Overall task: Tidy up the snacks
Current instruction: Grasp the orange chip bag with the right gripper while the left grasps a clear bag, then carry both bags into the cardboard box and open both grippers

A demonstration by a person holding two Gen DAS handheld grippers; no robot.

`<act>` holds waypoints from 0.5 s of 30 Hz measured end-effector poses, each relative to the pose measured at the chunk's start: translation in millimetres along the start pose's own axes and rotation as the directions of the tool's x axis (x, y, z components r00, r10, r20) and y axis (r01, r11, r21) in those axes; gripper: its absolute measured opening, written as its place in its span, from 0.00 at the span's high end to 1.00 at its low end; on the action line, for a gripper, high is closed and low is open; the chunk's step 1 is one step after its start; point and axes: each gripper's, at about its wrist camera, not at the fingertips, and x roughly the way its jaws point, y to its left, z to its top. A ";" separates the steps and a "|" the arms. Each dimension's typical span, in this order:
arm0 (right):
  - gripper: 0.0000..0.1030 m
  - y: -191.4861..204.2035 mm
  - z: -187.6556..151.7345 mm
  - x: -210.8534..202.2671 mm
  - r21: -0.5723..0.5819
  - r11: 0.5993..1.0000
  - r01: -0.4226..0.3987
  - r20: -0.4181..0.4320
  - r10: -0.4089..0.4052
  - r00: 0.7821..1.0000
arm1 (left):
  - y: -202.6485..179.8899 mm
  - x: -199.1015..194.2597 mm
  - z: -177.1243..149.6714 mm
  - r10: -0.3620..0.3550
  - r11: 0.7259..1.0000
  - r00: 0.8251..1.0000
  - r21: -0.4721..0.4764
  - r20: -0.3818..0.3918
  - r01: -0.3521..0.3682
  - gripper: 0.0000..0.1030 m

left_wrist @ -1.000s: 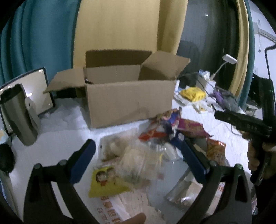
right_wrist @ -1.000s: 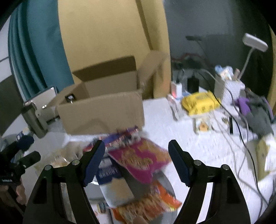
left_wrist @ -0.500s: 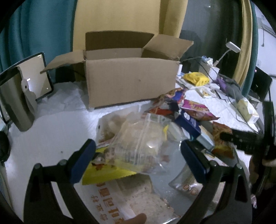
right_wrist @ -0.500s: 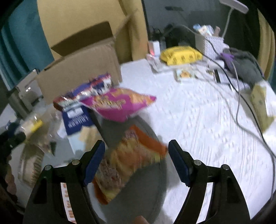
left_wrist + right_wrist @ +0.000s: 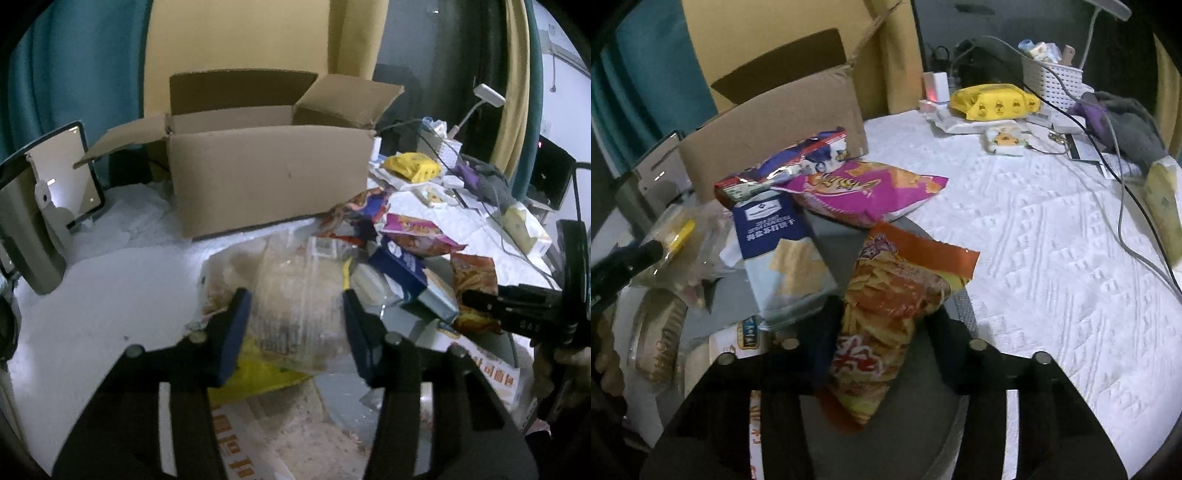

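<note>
White tabletop, orange chip bag between right fingers, clear bag between left fingers

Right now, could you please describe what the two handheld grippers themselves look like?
Both look alike: the left gripper and right gripper have a black, forked plastic frame, two flat fingers faced with dark blue pads, and round silver bolts at the finger joints. No cables, markings or sleeves show.

We list: brown cardboard box; magenta snack bag with orange print; orange-red chip bag; navy-and-pale cracker pack; yellow pouch; white embossed counter.
</note>
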 end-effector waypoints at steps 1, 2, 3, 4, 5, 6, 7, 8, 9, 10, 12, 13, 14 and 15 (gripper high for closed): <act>0.59 0.9 0.0 -1.3 -0.004 1.000 -0.003 0.001 0.003 1.000 | 0.2 -1.6 -0.1 -0.004 1.000 1.000 -0.002 0.004 0.004 0.51; 0.62 1.8 0.0 -3.5 -0.010 1.000 -0.004 0.004 0.004 1.000 | -0.2 -3.6 0.1 -0.008 1.000 1.000 -0.004 0.008 0.008 0.51; 0.64 1.4 0.2 -5.2 -0.014 1.000 -0.002 0.007 0.002 1.000 | -0.8 -6.3 0.2 -0.011 1.000 1.000 -0.005 0.012 0.011 0.51; 0.67 0.6 0.3 -7.6 -0.016 1.000 -0.001 0.010 0.001 1.000 | -1.5 -9.2 0.9 -0.014 1.000 1.000 -0.005 0.017 0.014 0.52; 0.67 -0.6 1.3 -10.7 -0.014 1.000 -0.002 0.015 0.002 1.000 | -2.2 -12.3 1.9 -0.016 1.000 1.000 -0.005 0.023 0.016 0.52; 0.68 -1.8 2.5 -13.4 -0.012 1.000 -0.001 0.021 0.002 1.000 | -3.1 -15.5 3.1 -0.018 1.000 0.999 -0.005 0.031 0.018 0.52; 0.68 -2.9 3.4 -17.1 -0.011 1.000 -0.002 0.028 0.002 1.000 | -3.5 -18.4 4.4 -0.019 1.000 0.999 -0.007 0.038 0.019 0.52; 0.68 -4.0 4.9 -21.2 -0.011 1.000 -0.003 0.036 0.003 0.999 | -3.9 -22.4 6.5 -0.022 1.000 0.999 -0.010 0.047 0.022 0.52; 0.68 -4.8 6.8 -24.6 -0.011 1.000 -0.004 0.044 0.005 0.999 | -3.9 -25.0 8.0 -0.024 1.000 0.998 -0.011 0.053 0.024 0.52; 0.68 -5.3 8.9 -29.1 -0.010 1.000 -0.008 0.054 0.009 0.999 | -4.4 -28.4 10.4 -0.024 1.000 0.998 -0.012 0.063 0.025 0.52; 0.69 -5.1 12.6 -37.3 -0.010 1.000 -0.014 0.071 0.014 0.997 | -4.7 -33.4 15.2 -0.026 1.000 0.997 -0.013 0.077 0.027 0.52; 0.69 -4.9 15.4 -42.2 -0.012 1.000 -0.017 0.083 0.018 0.996 | -4.4 -35.0 17.4 -0.028 0.999 0.996 -0.014 0.082 0.029 0.52; 0.69 -3.9 17.6 -46.2 -0.014 1.000 -0.021 0.092 0.022 0.996 | -4.3 -36.8 19.9 -0.030 0.999 0.996 -0.015 0.088 0.031 0.52; 0.69 -2.8 20.2 -49.4 -0.017 1.000 -0.026 0.101 0.028 0.994 | -4.1 -38.2 22.2 -0.031 0.999 0.995 -0.016 0.094 0.033 0.52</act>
